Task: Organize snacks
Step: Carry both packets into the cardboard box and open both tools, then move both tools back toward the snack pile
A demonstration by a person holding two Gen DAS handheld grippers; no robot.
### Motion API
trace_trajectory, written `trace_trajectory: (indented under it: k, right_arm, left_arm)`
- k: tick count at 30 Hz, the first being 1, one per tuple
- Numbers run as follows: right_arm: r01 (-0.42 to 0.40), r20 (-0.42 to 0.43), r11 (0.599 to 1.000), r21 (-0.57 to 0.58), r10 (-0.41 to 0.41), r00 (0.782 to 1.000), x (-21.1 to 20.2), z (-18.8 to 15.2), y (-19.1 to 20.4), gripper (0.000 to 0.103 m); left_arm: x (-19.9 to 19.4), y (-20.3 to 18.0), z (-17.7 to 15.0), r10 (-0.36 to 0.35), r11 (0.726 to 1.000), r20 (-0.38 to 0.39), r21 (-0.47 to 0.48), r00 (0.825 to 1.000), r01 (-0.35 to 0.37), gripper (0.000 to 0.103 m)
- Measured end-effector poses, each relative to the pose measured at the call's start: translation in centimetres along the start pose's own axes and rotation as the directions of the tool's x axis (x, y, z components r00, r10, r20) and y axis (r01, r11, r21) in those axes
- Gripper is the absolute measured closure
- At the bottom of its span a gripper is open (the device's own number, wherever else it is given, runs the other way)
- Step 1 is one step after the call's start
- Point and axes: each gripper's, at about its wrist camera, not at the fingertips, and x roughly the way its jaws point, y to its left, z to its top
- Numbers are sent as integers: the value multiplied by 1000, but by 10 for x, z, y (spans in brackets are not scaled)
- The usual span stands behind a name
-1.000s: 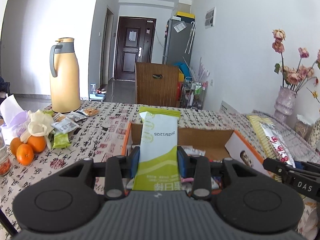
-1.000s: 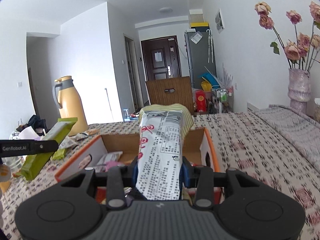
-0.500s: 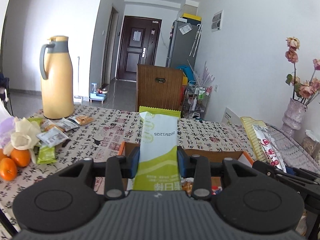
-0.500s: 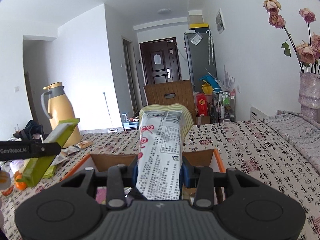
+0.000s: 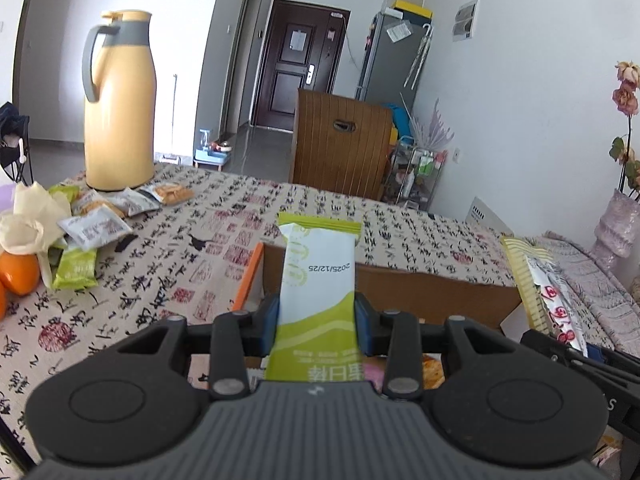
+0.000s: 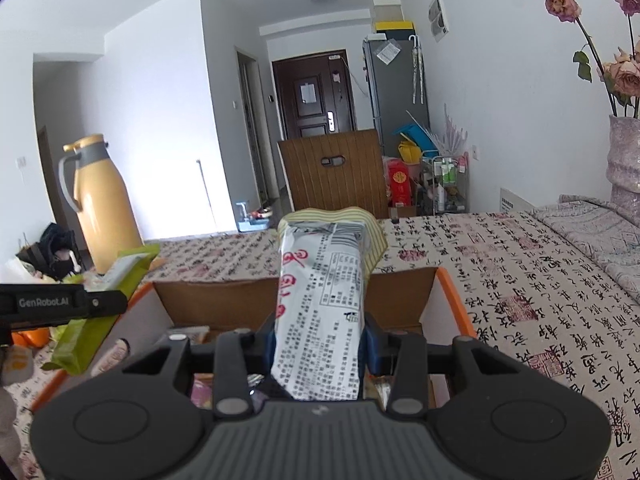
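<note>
Two grippers each clamp one snack packet above an open cardboard box. The left gripper (image 5: pixel 316 326) has its blue pads pressed against both edges of a green-and-white packet (image 5: pixel 316 280), which stands upright between them with a printed date near its top. In the right wrist view this same packet (image 6: pixel 100 308) shows from the side, tilted, at the left edge of the box. The right gripper (image 6: pixel 320 344) pinches a silver packet with red characters (image 6: pixel 320 304) around its lower part; the packet rises between the fingers and its striped yellow top curls over. From the left wrist view that packet (image 5: pixel 548 292) appears at the right, over the box's right end.

The cardboard box (image 6: pixel 404 296) with an orange rim lies directly under both grippers, its flaps open; several packets lie inside it, though they are mostly hidden behind the gripper bodies. The box sits on a table under a cloth printed with black calligraphy and red seals (image 5: pixel 180 264).

On the left of the table, well apart from the box, loose snack packets (image 5: pixel 96 228) lie scattered beside oranges (image 5: pixel 20 272) and a tall yellow thermos jug (image 5: pixel 120 104). A vase of dried roses (image 6: pixel 624 160) stands at the right side.
</note>
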Motion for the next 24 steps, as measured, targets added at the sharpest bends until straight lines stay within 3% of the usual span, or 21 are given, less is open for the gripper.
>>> trace_trajectory:
  k: [2,4,5,7,10,11,24]
  right_arm:
    - [5,-10,1000,-10,-5,1000,4,-2,2,60]
    - [13,-8,1000,-22,-13,1000,4,-5,5,49]
    - [21,-2,999,-29,-21,1000,3,-6,6,37]
    - [25,13,999,-38,-24,1000,1,-7,7,25]
    - [32,35,999,-41,-31,999,-4,-9,8,6]
    - [39,41,998,-41,-37,998,-5,-9,8,0]
    - [44,49,998,-36,-42,998,-13,-5,7,0]
  left_arm:
    - [2,0,-3,-2,1000,-5,3,1000,2,63]
    - [2,2,-5,-6,1000,-6,1,1000,6,61]
    - [1,2,-6,-2,1000,-1,-1,1000,2,58]
    - [-2,4,-7,0,1000,14,-13,1000,1,28]
    - [-11,6,-7,16,1000,57,-27,998,-14,1]
    - [-13,7,-7,19,999,71,-35,997,-17,0]
    - [-19,4,0,40,999,84,-34,996,-37,0]
